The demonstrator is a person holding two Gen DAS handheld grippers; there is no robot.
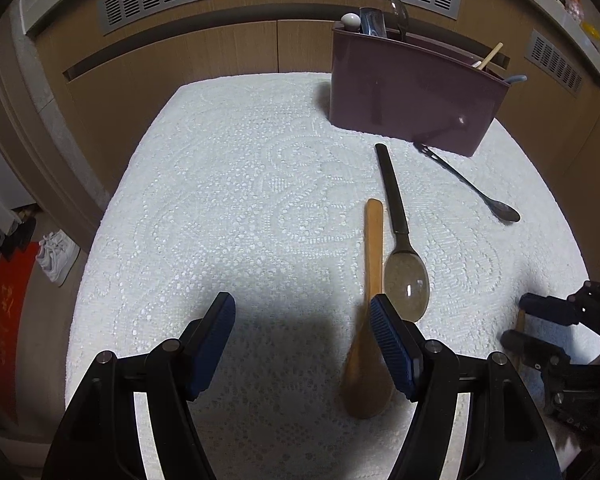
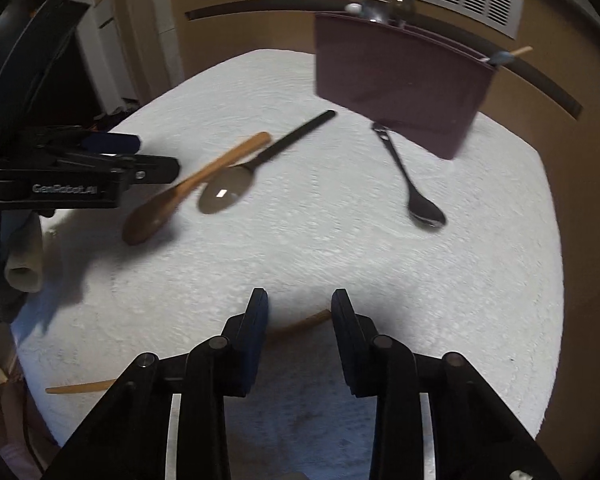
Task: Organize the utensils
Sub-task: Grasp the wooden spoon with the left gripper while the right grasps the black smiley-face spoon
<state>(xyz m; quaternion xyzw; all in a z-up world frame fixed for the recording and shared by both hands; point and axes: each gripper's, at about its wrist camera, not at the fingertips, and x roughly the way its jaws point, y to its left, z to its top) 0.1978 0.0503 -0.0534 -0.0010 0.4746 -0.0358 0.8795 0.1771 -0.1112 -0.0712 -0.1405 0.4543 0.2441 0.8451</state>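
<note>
The right gripper (image 2: 300, 304) hangs low over the near edge of the worktop (image 2: 340, 264), its jaws narrowed but apart. A thin wooden stick (image 2: 300, 325) lies crosswise between the pads; whether they press on it cannot be told, as the fingers hide part of it and the picture is blurred. Its far end pokes out to the left past the gripper.

The left gripper (image 1: 302, 312) stands wide with nothing between its jaws. Its right finger (image 1: 392, 344) lies over the bowl side of a wooden spoon (image 1: 374, 248) that rests flat on the white lace cloth (image 1: 228, 200).

Just beside the wooden spoon lies a black-handled spoon (image 1: 396, 208) with a translucent bowl, the two nearly parallel, handles pointing away. Further right, well apart from them, a dark metal spoon (image 1: 470, 186) lies with its handle end against the foot of a mauve holder (image 1: 412, 88).

The holder stands at the back of the worktop. Several utensils stand upright in its left end, and a wooden stick (image 1: 492, 55) and a pale blue handle (image 1: 516, 79) lean out at its right end.
</note>
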